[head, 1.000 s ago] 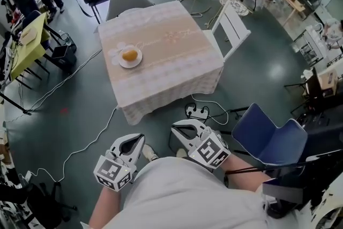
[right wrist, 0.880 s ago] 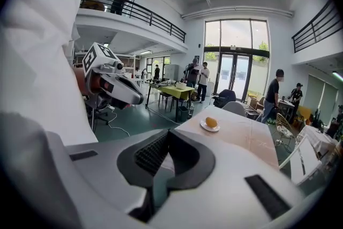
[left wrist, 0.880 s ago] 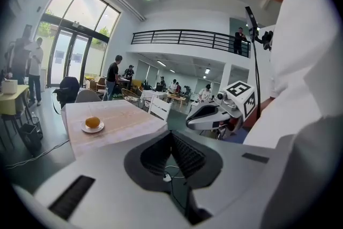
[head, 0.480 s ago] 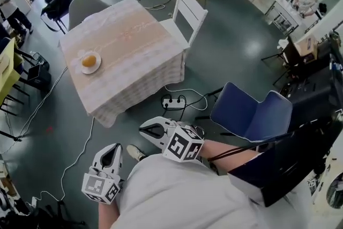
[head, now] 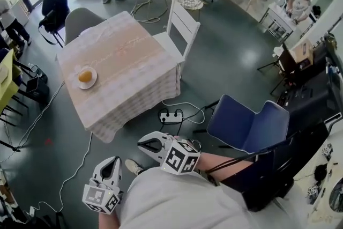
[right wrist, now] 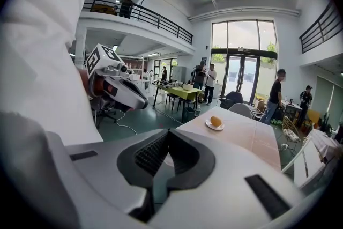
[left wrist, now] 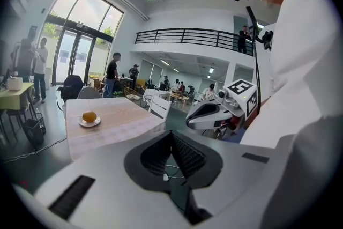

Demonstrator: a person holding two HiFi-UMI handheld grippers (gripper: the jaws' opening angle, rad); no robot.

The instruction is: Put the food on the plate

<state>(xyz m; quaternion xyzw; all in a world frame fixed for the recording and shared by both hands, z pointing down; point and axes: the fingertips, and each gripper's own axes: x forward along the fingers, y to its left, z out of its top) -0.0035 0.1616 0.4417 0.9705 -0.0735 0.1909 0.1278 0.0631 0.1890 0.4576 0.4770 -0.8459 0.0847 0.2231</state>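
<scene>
An orange-yellow round food point(head: 85, 76) lies on a small white plate point(head: 92, 83) near one edge of the cloth-covered table point(head: 128, 59). It also shows far off in the left gripper view as the food point(left wrist: 89, 116) and in the right gripper view as the food point(right wrist: 215, 121). Both grippers hang close to my torso, well away from the table. My left gripper point(head: 114, 160) is shut and empty. My right gripper point(head: 143, 142) is shut too, with nothing between its pads.
A white chair point(head: 181, 27) and a grey chair point(head: 78, 21) stand at the table. A blue chair point(head: 251, 128) is to my right. A power strip point(head: 170, 116) and cables lie on the floor between me and the table. People stand at the back.
The head view has swung, so the table sits further left in the picture. Both grippers stay shut near my body; the left one has dropped lower in the frame.
</scene>
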